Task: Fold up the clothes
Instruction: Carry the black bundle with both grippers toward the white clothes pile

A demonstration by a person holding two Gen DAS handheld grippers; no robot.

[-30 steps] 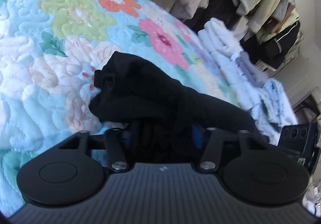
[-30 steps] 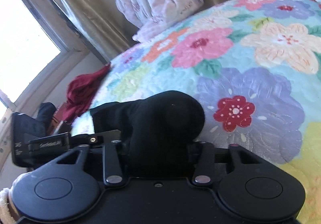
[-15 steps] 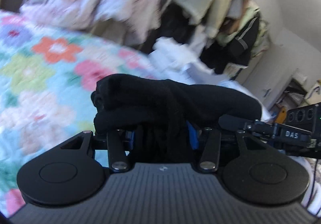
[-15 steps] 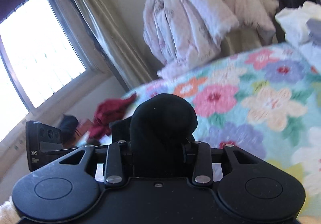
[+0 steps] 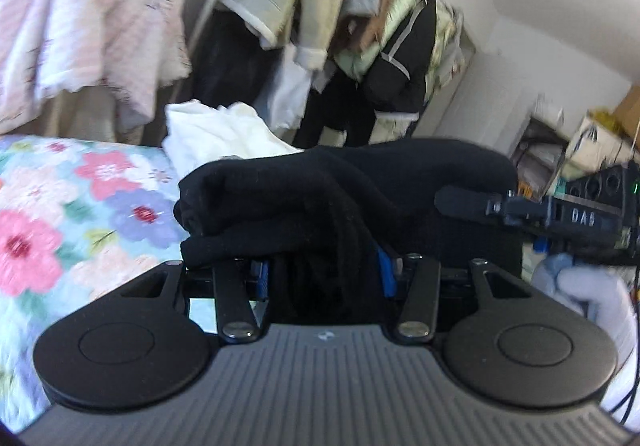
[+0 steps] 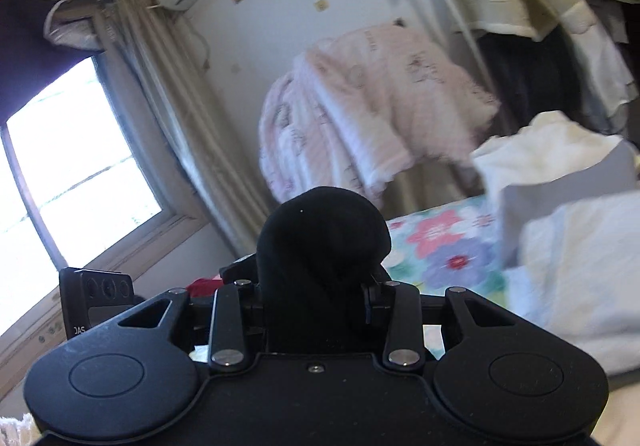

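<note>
A folded black garment [image 5: 304, 202] is held between both grippers, lifted above the floral quilt [image 5: 60, 214]. My left gripper [image 5: 324, 266] is shut on one end of it; its fingertips are hidden by the cloth. My right gripper [image 6: 320, 286] is shut on the other end of the black garment [image 6: 320, 242], which bulges over its fingers. The right gripper's body also shows at the right of the left wrist view [image 5: 560, 210].
A pile of white and pale blue folded clothes [image 6: 560, 230] lies on the bed at the right. A pink blanket [image 6: 372, 106] hangs behind the bed. A rack of hanging clothes [image 5: 360, 26] stands at the back. A red garment [image 6: 204, 284] lies near the window.
Both grippers have risen and tilted up with the black garment, so the quilt has dropped low in both views and the wall, rack and window now fill them.
</note>
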